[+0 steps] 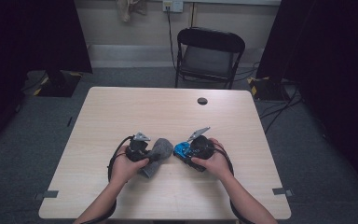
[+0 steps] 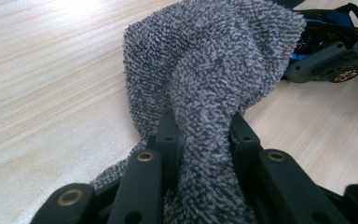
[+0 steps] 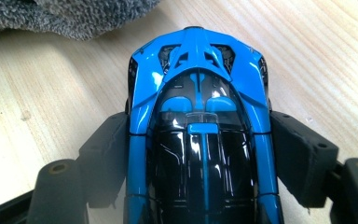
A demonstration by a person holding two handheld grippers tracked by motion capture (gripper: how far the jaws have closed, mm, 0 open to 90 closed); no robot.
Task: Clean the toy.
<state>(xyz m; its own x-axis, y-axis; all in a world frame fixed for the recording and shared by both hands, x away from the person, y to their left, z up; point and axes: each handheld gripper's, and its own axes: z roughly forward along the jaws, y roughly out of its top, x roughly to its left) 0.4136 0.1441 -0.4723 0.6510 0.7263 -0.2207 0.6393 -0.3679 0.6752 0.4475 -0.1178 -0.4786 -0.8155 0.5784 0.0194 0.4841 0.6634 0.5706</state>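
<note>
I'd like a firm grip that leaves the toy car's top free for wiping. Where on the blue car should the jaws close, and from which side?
Across the flanks of the blue car, coming from one end along its length, as the right gripper does: its sides run nearly straight and parallel there, and the top stays bare for the grey cloth.

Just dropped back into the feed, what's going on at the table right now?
A person at a light wooden table holds a gripper in each hand. The left gripper has its jaws shut on a grey terry cloth, pinching a bunched fold of it. The right gripper grips a blue and black toy car by its sides, with the car resting on the table. Cloth and car sit close together near the middle, the cloth's edge just short of the car's nose. It looks like a wipe-down is being set up.
</note>
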